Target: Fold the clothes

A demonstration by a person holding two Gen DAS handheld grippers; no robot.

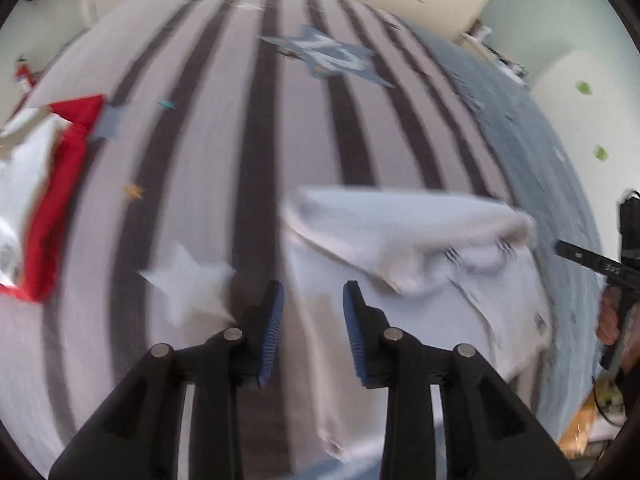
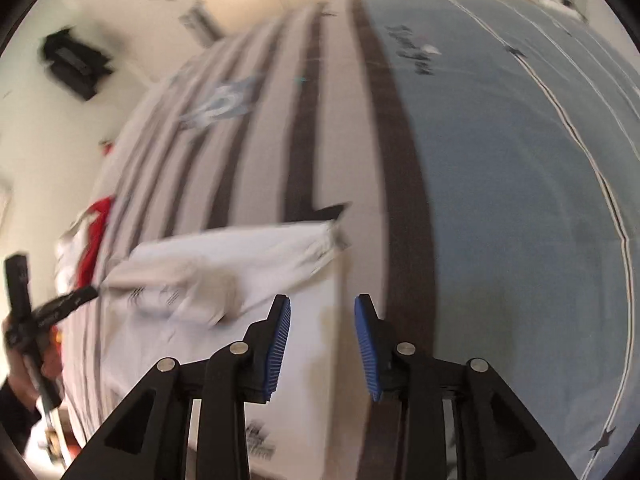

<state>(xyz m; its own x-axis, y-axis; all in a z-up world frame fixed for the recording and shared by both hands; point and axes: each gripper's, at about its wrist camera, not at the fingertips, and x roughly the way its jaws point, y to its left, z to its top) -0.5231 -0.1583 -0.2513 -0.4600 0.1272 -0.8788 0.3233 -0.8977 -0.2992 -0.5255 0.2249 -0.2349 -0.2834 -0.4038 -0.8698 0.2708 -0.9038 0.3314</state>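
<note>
Two grippers, left (image 1: 313, 300) and right (image 2: 322, 316), hover with fingers partly open and empty. I see the white fabric garment with small black printed marks (image 1: 420, 248) lying half-folded on the striped grey-and-white bedspread (image 1: 224, 120), between both grippers, its long axis running across from one to the other. I judge neither hand nearer: each faces one end.

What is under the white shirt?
The white shirt lies on a striped bedspread with star shapes. Grey and dark stripes run under its edges. Whatever part of the pattern sits right beneath the shirt is covered, so it cannot be seen.
</note>
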